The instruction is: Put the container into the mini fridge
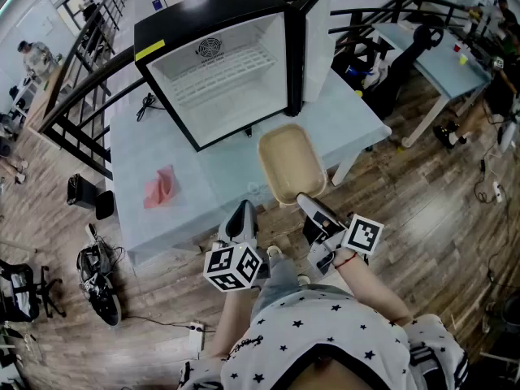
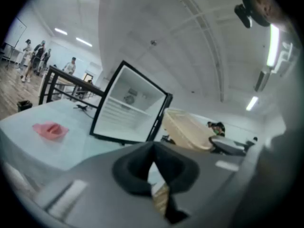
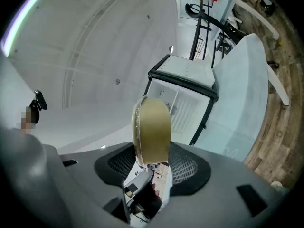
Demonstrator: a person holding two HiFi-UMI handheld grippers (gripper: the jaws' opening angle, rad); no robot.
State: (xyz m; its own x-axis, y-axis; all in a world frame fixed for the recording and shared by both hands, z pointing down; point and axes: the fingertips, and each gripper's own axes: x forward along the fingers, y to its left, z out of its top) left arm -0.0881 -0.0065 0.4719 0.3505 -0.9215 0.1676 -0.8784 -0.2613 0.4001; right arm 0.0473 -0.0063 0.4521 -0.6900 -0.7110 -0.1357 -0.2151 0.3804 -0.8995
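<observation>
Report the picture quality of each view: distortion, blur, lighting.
Head view: sharp and evenly lit, with wide-angle bending of the railing; the mini fridge interior reads bright white. Left gripper view: fisheye with dark corners, soft throughout, a ceiling light flaring. Right gripper view: tilted fisheye; the container in the right gripper's tongs is close and blurred.
</observation>
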